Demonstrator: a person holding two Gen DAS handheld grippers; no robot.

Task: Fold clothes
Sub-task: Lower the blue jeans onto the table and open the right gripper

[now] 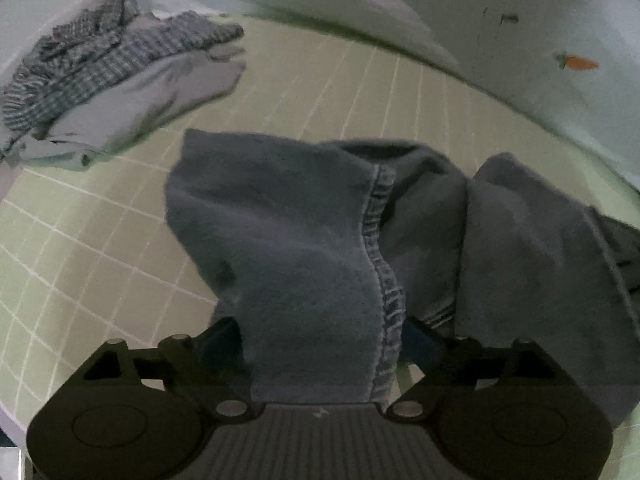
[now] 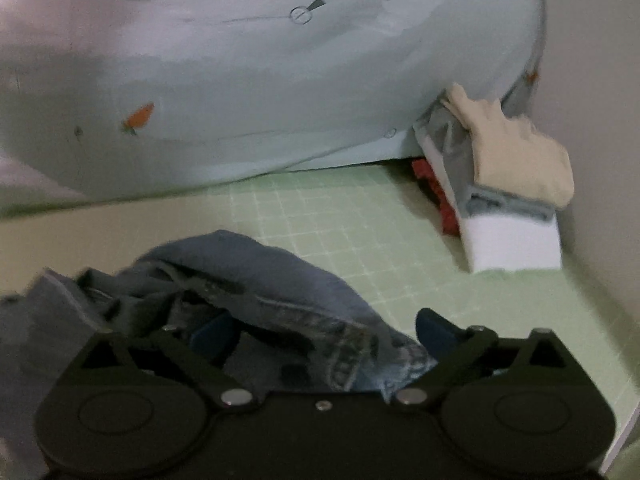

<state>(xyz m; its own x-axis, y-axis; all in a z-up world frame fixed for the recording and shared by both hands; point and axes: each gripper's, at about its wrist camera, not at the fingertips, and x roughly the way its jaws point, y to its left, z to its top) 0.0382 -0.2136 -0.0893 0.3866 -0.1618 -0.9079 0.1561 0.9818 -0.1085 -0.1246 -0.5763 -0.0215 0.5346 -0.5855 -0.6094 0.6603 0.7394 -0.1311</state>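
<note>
Left wrist view showed left tongs point(image 1: 320, 332) clamped on jeans point(image 1: 304, 232), with checked clothes point(image 1: 100, 60) beyond them; right tongs point(image 2: 324, 334) gaped around the jeans point(image 2: 280, 280).

The left gripper point(image 1: 320, 336) has a piece of blue denim jeans point(image 1: 312, 240) between its two dark blue fingers point(image 1: 420, 340); the jaws stand wide, and a grip cannot be told. The stitched seam of the jeans runs toward the camera. The denim lies crumpled on a light green mat with white grid lines point(image 1: 100, 248). Far left lies a pile of checked and grey clothes point(image 1: 120, 80). A pale blue sheet with a small orange carrot print point(image 1: 520, 40) lies behind.
</note>
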